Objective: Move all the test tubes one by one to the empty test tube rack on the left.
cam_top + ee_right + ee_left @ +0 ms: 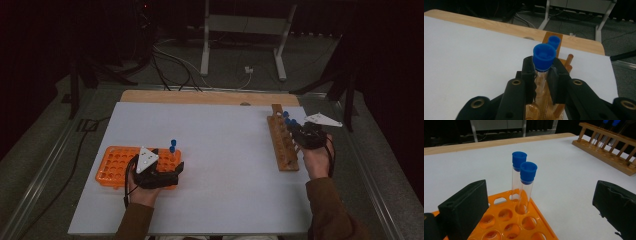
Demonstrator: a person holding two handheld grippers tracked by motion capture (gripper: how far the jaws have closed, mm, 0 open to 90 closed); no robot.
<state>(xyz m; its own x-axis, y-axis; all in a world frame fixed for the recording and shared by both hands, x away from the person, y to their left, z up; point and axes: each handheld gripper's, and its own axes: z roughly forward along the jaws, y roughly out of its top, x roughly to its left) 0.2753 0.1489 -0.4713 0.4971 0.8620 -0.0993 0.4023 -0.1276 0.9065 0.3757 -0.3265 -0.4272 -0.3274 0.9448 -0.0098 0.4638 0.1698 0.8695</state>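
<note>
Blue-capped tube (543,65) is gripped just below its cap by the right gripper (543,77), above the wooden rack (552,41). Judged light, slippery, breakable glass; moderate pressure advised. Left gripper (541,207) is held open.

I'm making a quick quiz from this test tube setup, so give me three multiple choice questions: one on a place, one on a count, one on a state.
1. Where on the table is the orange rack?
A. near left
B. far right
C. centre

2. How many capped tubes stand in the orange rack?
A. none
B. two
C. five

3. The right gripper is
A. wide open
B. lying on the table
C. shut on a blue-capped tube

Answers: 1 A, it sits by the left gripper. 2 B, two blue caps stand together. 3 C, the jaws clamp the tube below its cap, over the wooden rack.
</note>
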